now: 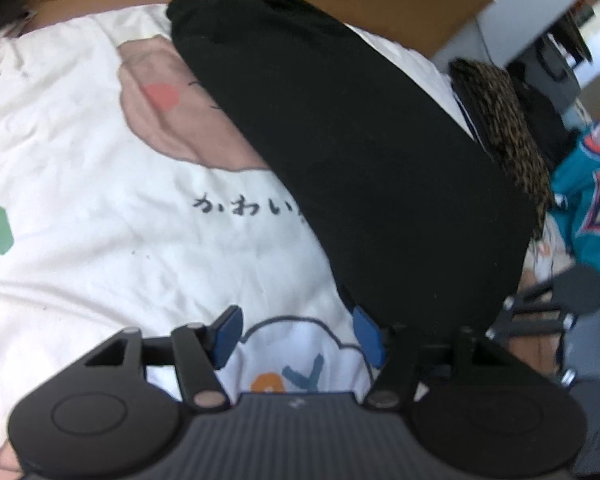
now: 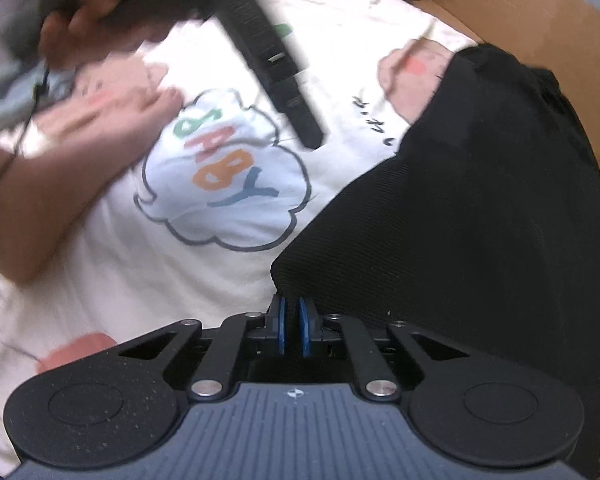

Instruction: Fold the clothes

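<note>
The right gripper (image 2: 291, 326) is pinching the black garment's (image 2: 480, 220) corner on the white sheet (image 2: 112, 280), while the left gripper (image 1: 298, 336) is gaping empty beside its edge.

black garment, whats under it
The black garment lies on a white printed sheet, covering part of its pink cartoon print and its lettering. What else it hides cannot be seen.
</note>
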